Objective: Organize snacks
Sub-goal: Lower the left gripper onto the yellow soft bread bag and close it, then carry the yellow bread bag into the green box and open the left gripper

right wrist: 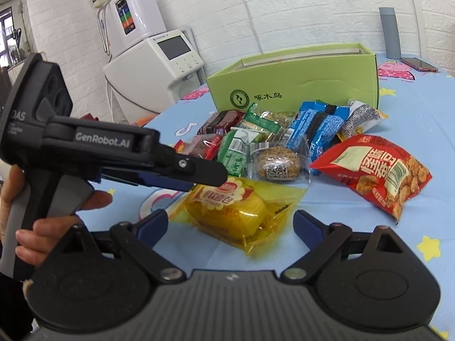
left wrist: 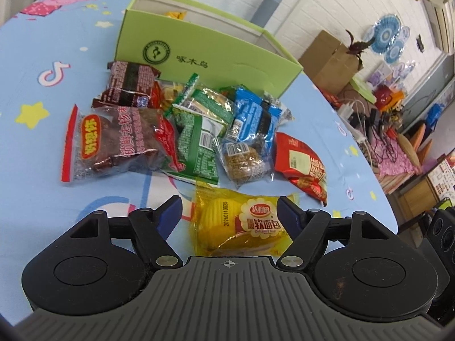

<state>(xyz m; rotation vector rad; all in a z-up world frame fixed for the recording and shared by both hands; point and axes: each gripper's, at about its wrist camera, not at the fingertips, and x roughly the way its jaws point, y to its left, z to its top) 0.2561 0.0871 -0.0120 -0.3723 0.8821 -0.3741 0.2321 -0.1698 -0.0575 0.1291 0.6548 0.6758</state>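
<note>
Organizing snacks, pick-up stage. The left tongs (left wrist: 230,213) straddle the yellow soft-bread packet (left wrist: 241,224), which lies flat on the desk (left wrist: 34,147) at the near edge of the snack heap; the jaws stand apart, one blue pad (left wrist: 287,213) at the packet's side and the other clear of it, so nothing is clamped yet. The right tongs (right wrist: 230,227) face the same packet from the other side, jaws wide apart and holding nothing; in the right wrist view the left tool crosses in front, gripped by a hand (right wrist: 42,221). Behind the heap stands the open green box (left wrist: 199,48), the probable destination, with something yellow already showing inside. The remaining loose items include a brown packet (left wrist: 122,145), a green packet (left wrist: 199,145), a blue packet (left wrist: 253,116) and a red packet (left wrist: 304,164), lying close together and partly overlapping. To do this step well, close the pads on the firm body of the bread, not on the thin film margin, which would likely slip or crumple; squeeze lightly, since the contents look soft. Only one tool need take the packet; the other should keep back to avoid a clash. Lift well clear before carrying it over the box wall.
</note>
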